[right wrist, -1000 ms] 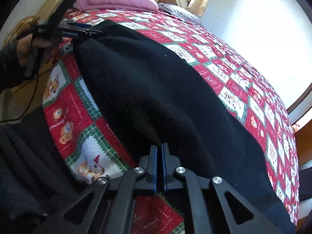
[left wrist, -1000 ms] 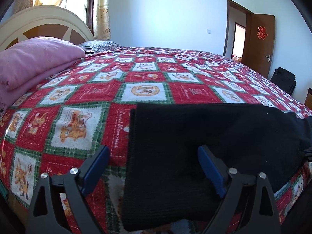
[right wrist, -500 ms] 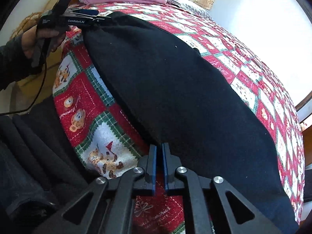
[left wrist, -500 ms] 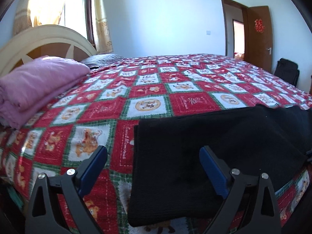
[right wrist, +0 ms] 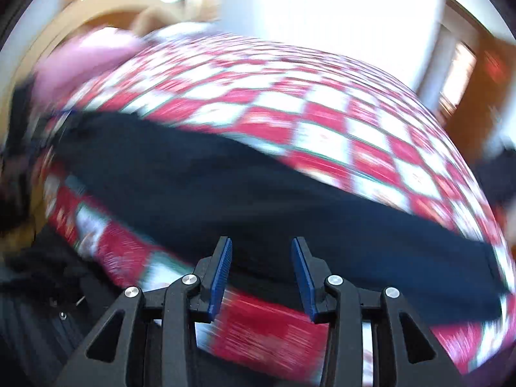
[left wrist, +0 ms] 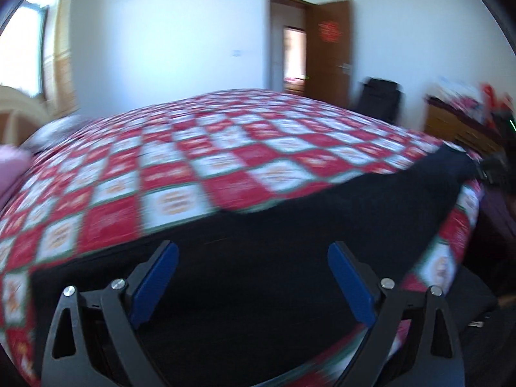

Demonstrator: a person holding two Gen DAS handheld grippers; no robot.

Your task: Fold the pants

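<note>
My left gripper (left wrist: 253,277) stands wide apart above the black pants (left wrist: 274,225) on the bed (left wrist: 180,174). My right gripper (right wrist: 261,271) is opening, the pads not pressing the pants.

bare quilt (left wrist: 200,174) beyond pants (left wrist: 258,258), pink bedding (right wrist: 84,61) headward

A bedroom in a home. A wide bed (left wrist: 225,167) fills the room, spread with a red, white and green patchwork quilt (left wrist: 180,174), a curved cream headboard (right wrist: 96,6) at its head. Behind it are white walls, a curtained window (left wrist: 29,48), an open wooden door (left wrist: 329,48) with a red decoration, and a wooden cabinet (left wrist: 458,125).
</note>
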